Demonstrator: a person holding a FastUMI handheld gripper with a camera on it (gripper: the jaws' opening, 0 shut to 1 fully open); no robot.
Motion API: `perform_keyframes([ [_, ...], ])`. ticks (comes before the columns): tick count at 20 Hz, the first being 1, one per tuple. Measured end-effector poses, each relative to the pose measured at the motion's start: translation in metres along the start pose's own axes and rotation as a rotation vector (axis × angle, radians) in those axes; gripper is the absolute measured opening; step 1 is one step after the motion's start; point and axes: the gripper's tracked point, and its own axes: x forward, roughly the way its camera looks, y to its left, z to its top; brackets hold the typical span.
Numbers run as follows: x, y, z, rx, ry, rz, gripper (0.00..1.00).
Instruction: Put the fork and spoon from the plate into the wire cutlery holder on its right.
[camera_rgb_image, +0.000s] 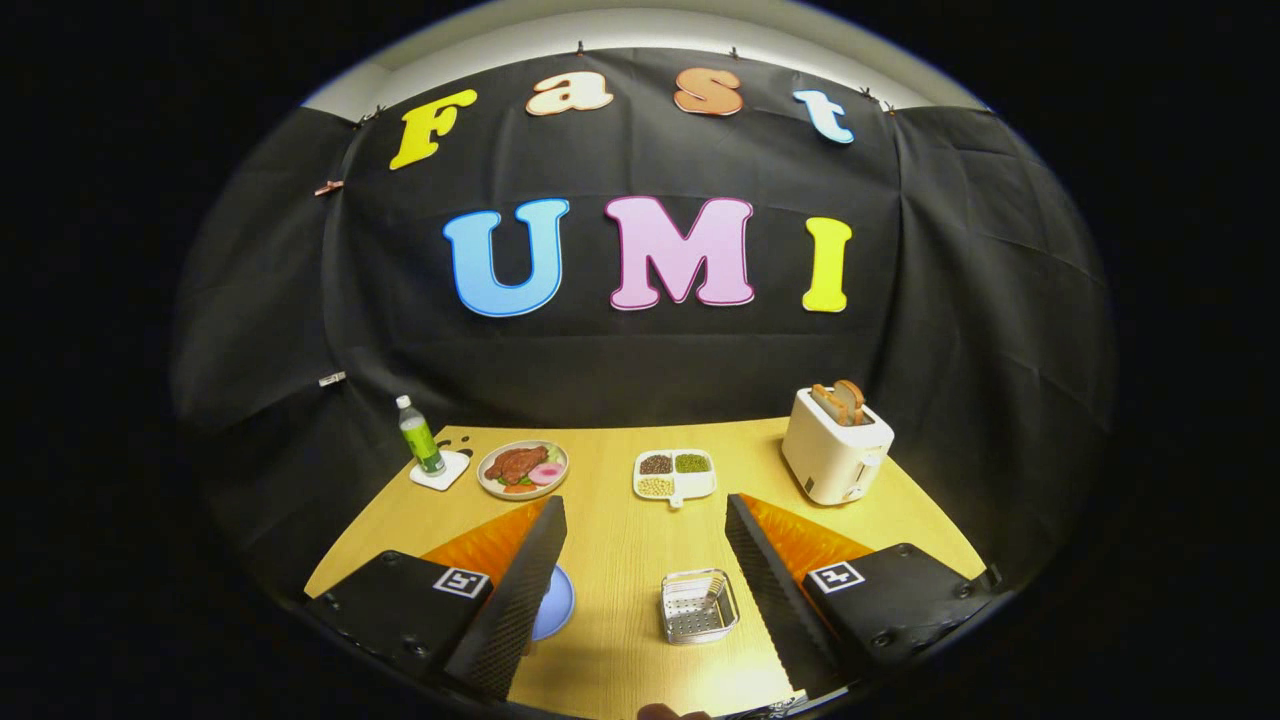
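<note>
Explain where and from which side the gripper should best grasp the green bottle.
Probably take the green bottle by its straight body, below the white cap, approaching level from the near side with the open gripper. It stands upright on a coaster, and a food plate sits close beside it.

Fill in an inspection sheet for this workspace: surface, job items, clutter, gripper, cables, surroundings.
Surface: light wooden table, bare in the middle.
Job's things: wire cutlery holder between the fingers, with what looks like a utensil already inside; blue plate partly hidden behind the left finger; fork and spoon cannot be told apart.
Clutter: green bottle on a white coaster, plate of food, divided tray of beans, white toaster with bread in its slots.
Grippers: gripper open, fingers spread wide above the table, holding nothing.
Cables: nothing seen.
Surroundings: black cloth wall behind the table.
</note>
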Motion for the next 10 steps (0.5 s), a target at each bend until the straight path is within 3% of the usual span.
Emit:
perform_keyframes([
  [10, 0.039, 0.084, -0.079, -0.021, 0.263, 0.198, 1.00],
])
